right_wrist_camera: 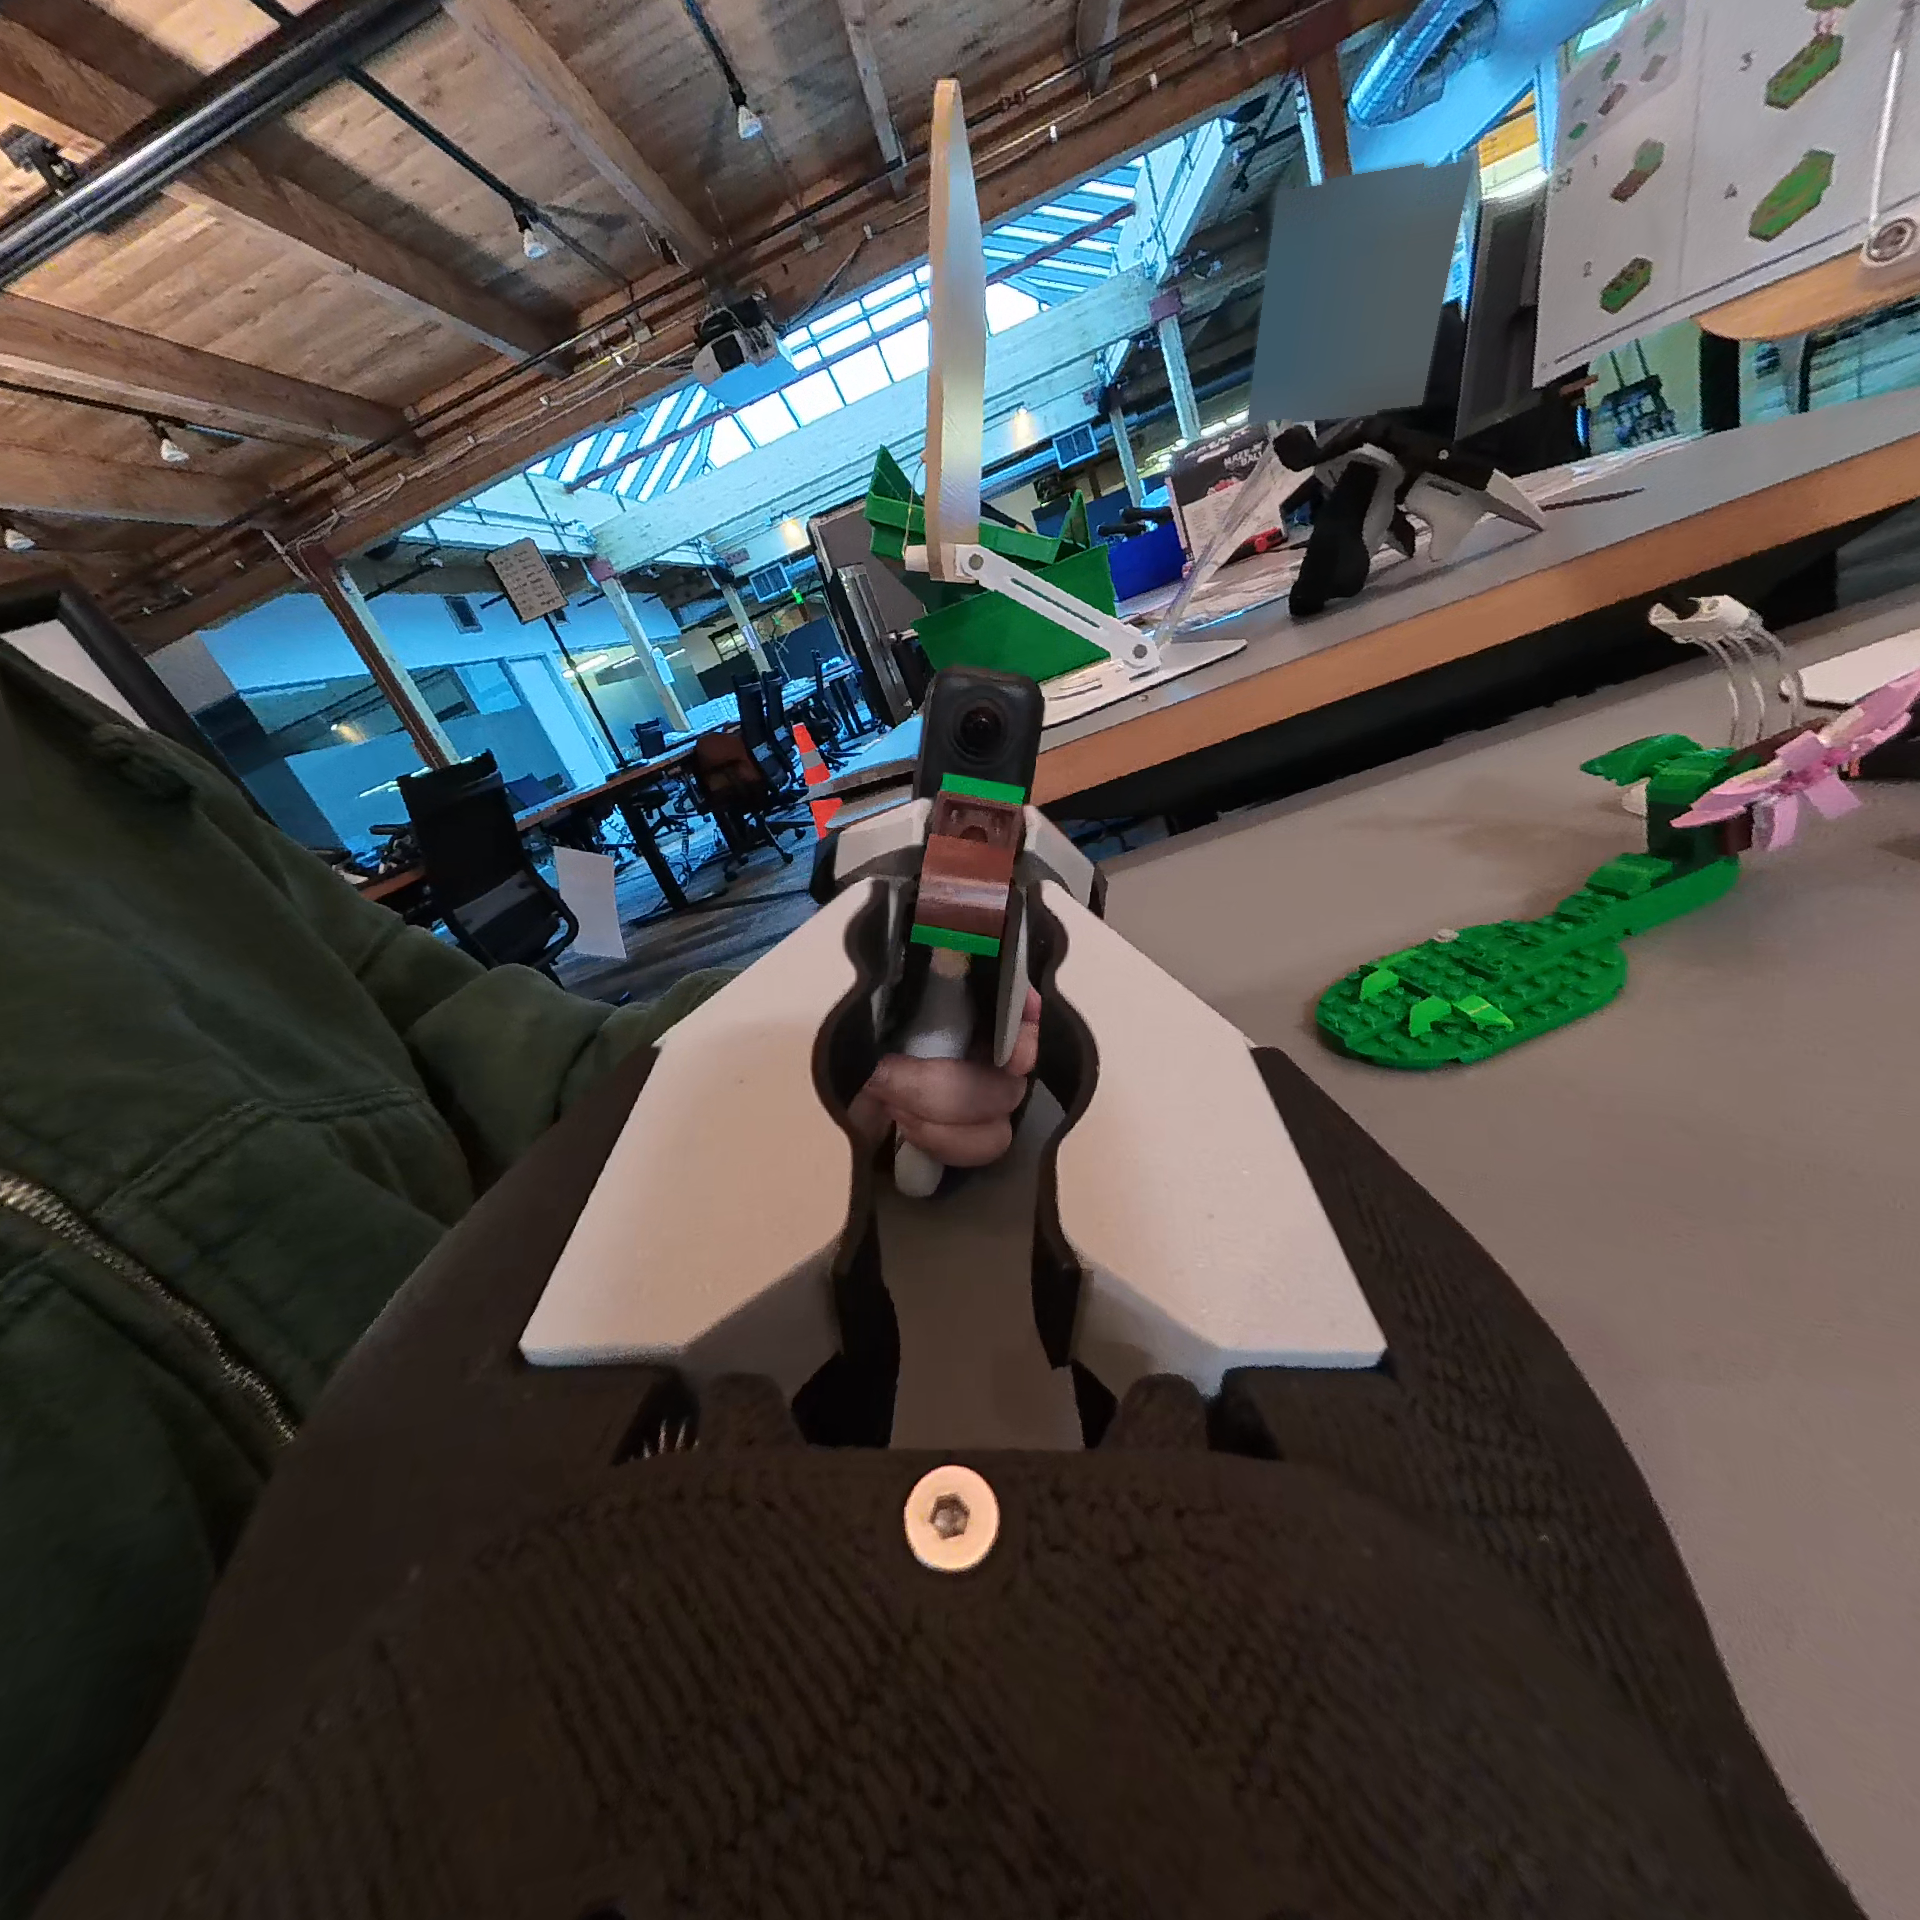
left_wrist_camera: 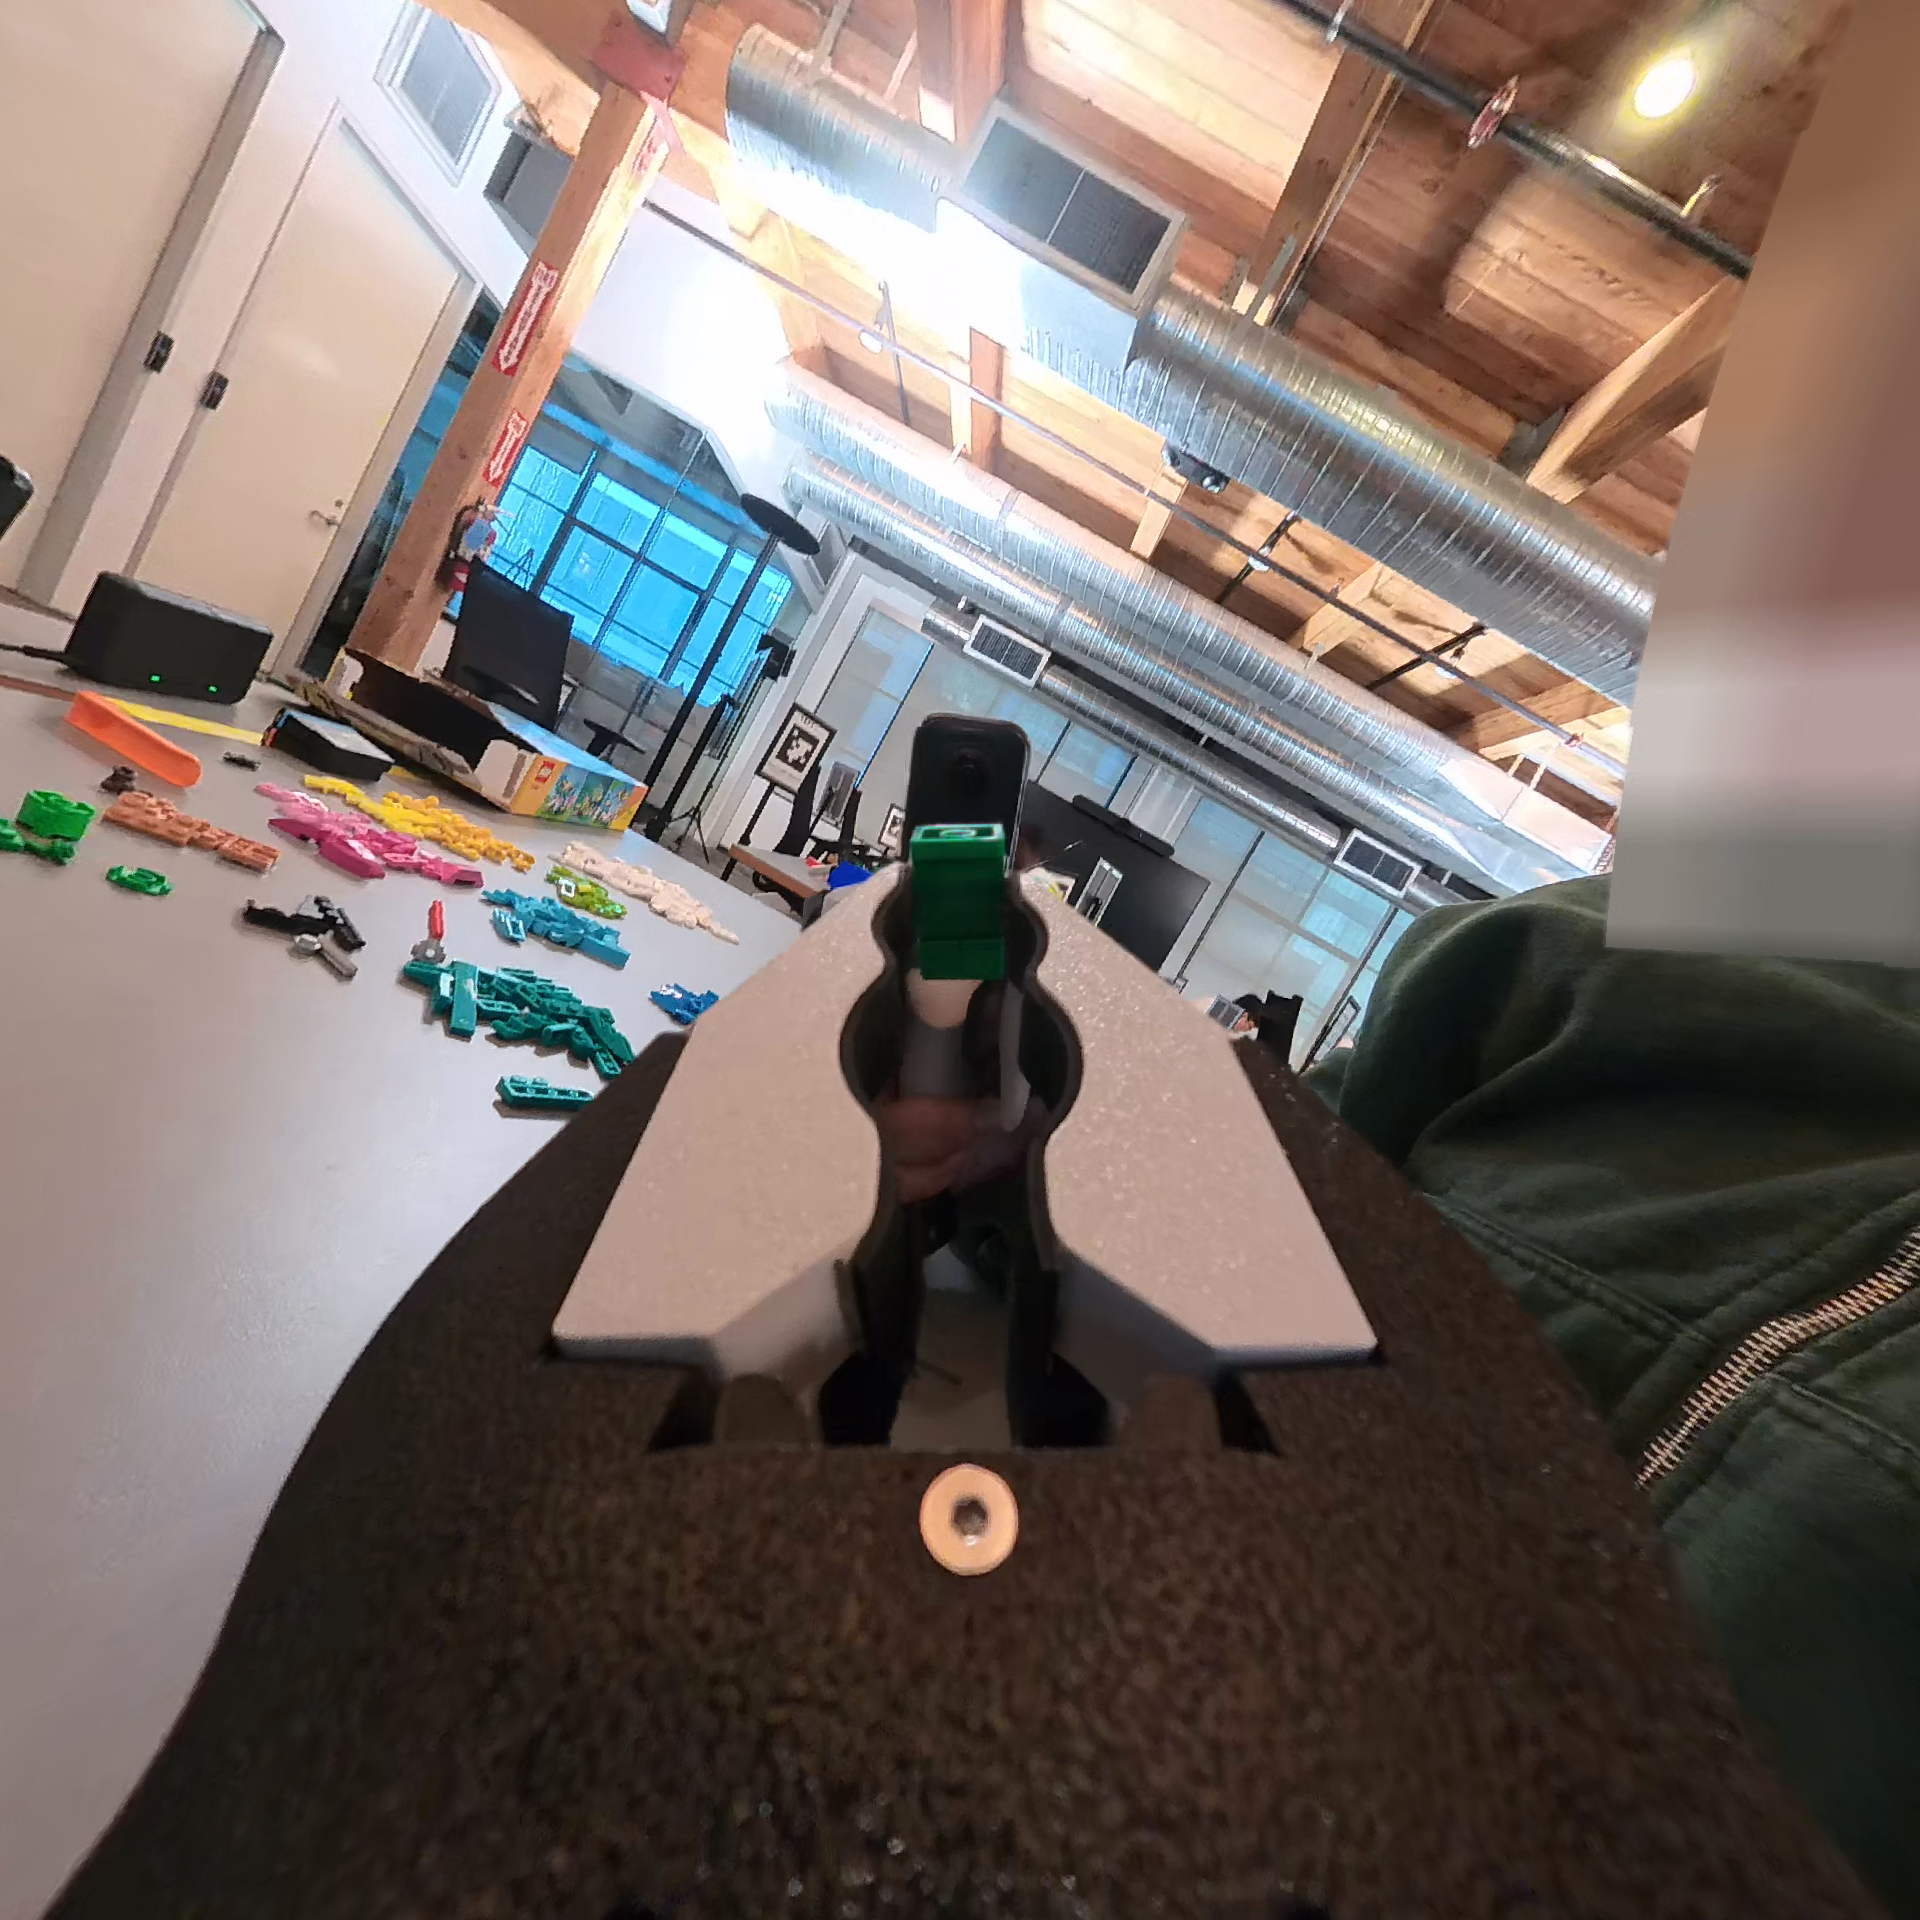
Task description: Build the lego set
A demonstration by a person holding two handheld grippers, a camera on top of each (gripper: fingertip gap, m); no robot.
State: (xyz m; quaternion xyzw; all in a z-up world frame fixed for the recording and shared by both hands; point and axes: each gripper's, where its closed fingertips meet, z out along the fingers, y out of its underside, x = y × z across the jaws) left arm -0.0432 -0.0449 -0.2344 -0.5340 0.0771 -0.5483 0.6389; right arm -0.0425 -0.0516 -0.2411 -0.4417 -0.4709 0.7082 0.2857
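Observation:
My left gripper (left_wrist_camera: 958, 914) is shut on a small stack of green lego pieces (left_wrist_camera: 958, 883), held up above the grey table (left_wrist_camera: 208, 1143). My right gripper (right_wrist_camera: 961, 894) is shut on a small brown lego piece with green plates above and below (right_wrist_camera: 961, 868). The two grippers meet tip to tip; each view shows the other gripper's camera just behind the piece (left_wrist_camera: 968, 769) (right_wrist_camera: 979, 727). I cannot tell whether the two pieces are joined. A green baseplate build (right_wrist_camera: 1475, 997) with a pink flower (right_wrist_camera: 1808, 790) lies on the table at the right.
Sorted piles of loose pieces lie at the left: pink (left_wrist_camera: 353, 836), yellow (left_wrist_camera: 447, 816), teal (left_wrist_camera: 520, 1003), white (left_wrist_camera: 644, 883), brown (left_wrist_camera: 187, 826). An orange separator tool (left_wrist_camera: 130, 738), the set's box (left_wrist_camera: 561, 779) and an instruction sheet (right_wrist_camera: 1725, 156) are nearby. A green jacket sleeve (right_wrist_camera: 208, 1039) is close. My left and right fingertips are right by each other.

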